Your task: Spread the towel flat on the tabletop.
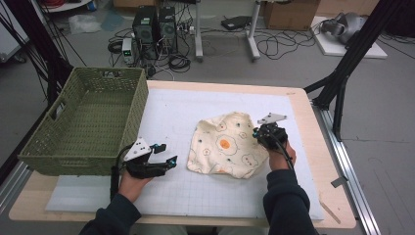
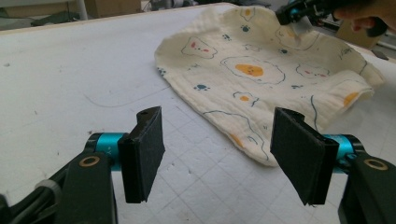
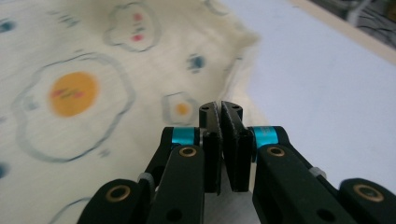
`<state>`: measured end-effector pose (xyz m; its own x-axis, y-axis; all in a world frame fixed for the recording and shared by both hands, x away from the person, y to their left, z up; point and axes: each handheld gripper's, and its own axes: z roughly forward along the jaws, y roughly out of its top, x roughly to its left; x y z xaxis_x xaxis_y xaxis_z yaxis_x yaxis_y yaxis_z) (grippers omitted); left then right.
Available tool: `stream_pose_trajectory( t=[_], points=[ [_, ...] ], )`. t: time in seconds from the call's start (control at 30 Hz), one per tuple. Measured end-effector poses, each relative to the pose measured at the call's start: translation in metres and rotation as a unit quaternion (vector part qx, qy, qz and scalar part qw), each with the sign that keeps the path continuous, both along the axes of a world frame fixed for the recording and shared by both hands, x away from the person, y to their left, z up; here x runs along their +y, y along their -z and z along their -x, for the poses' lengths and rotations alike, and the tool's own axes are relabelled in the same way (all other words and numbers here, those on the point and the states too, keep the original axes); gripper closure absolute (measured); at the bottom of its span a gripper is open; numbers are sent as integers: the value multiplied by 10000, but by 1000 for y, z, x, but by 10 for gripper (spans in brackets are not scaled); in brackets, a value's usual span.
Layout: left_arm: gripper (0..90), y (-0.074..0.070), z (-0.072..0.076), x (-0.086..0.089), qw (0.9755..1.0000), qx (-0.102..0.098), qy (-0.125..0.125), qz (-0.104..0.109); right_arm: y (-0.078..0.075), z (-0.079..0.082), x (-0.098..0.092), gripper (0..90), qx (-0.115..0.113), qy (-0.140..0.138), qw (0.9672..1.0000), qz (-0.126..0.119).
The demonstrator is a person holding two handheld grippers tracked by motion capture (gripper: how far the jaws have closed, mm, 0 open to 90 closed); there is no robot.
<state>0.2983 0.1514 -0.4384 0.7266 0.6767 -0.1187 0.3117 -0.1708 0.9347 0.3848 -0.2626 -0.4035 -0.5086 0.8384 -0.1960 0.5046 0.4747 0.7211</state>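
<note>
The cream muslin cloth printed with fried eggs (image 1: 226,145) lies right of the wide-open left gripper (image 1: 165,155); the right gripper (image 1: 256,133), nearer, pinches its right edge

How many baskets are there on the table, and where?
1. The green woven basket stands at the table's left edge, left of the egg-print cloth and just behind the left gripper. Nothing on the table looks able to hide a second one.

My left gripper (image 1: 161,155) and right gripper (image 1: 262,131) are black with teal collars, brass screws, grey three-cornered plates, trailing cables; dark sleeves.
</note>
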Motion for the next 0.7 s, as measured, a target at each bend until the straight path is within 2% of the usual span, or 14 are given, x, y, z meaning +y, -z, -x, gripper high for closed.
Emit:
stream_pose_trajectory(
  t=[0.1, 0.17, 0.23, 0.33, 0.5, 0.57, 0.7],
  points=[
    [349, 0, 0, 1, 10000, 6, -19, 5, -1, -13, -8, 846, -78, 369, 9993, 71],
    [350, 0, 0, 1, 10000, 15, -17, 5, 2, -18, -12, 754, -122, 646, 9977, 188],
    [350, 1, 0, 3, 10000, 21, -28, 9, 3, -20, -16, 684, -134, 764, 9969, 138],
    [350, 1, 0, 3, 10000, 48, -35, 22, 2, -16, -16, 623, -169, 697, 9974, 100],
    [350, 2, 0, 1, 10000, 59, 2, -38, -10, 0, -21, 495, -495, 593, 9969, -150],
    [349, 2, 0, 0, 10000, 66, 8, -36, -16, 10, -26, 477, -627, 553, 9958, -386],
    [349, 2, 0, 0, 10000, 66, -8, -35, -22, 28, -32, 460, -712, 419, 9951, -545]
  ],
)
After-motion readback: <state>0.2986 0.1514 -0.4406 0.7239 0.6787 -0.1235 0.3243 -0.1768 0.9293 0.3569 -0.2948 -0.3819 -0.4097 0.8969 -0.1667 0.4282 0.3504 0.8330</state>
